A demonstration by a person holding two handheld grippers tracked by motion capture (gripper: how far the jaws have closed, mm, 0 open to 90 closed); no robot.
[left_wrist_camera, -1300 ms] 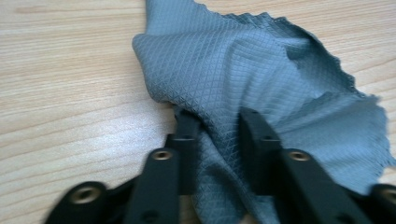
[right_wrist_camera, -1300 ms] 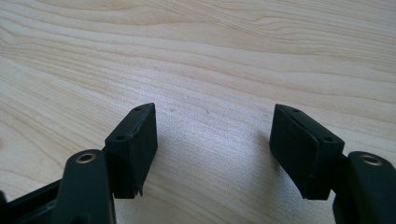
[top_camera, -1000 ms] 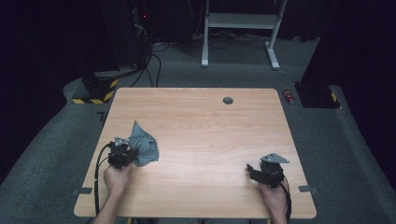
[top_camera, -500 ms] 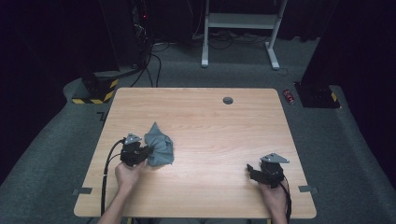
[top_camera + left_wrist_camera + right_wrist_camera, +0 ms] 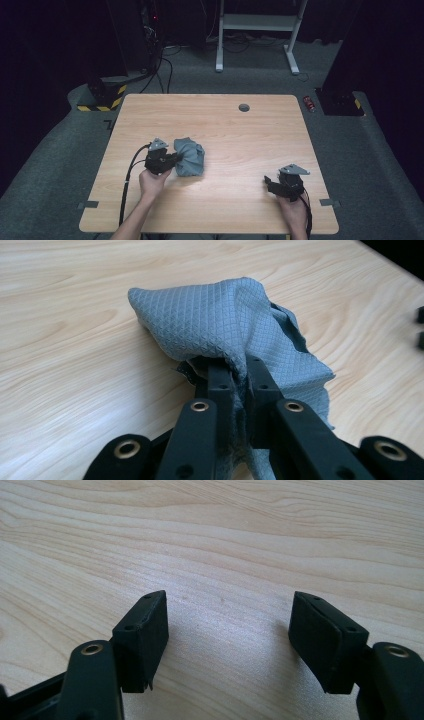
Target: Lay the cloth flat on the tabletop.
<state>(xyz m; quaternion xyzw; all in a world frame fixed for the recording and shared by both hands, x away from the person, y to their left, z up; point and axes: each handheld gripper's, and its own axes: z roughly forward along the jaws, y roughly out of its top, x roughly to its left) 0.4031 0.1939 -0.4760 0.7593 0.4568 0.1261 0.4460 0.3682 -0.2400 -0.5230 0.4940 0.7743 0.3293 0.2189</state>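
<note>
So your left gripper (image 5: 172, 159) has its fingers (image 5: 220, 377) pinched nearly all the way together on the grey cloth (image 5: 190, 156), and in the left gripper view you can see a fold of that waffle-textured fabric squeezed right between them, with the rest of it bunched up over the tips and spilling off to the side. The cloth sits on the left half of the worktop (image 5: 235, 125), roughly mid-depth, crumpled into a lump rather than spread flat; its lower part rests on the wood, and the part at the fingers is lifted a bit. From above, your left hand (image 5: 152, 182) is just behind the gripper with the cable looping back toward the near edge. Your right gripper (image 5: 270, 182) is well apart from all that, over by the near right corner of the worktop, with your right hand (image 5: 292, 207) wrapped around the back of it. Its fingers (image 5: 145, 630) are spread wide with nothing between them, just bare wood grain showing in the gap in the right gripper view, and they sit low, close to the surface. Farther back there's a small round dark grommet (image 5: 244, 107) set in the wood near the far edge, well clear of both grippers and the cloth.
</note>
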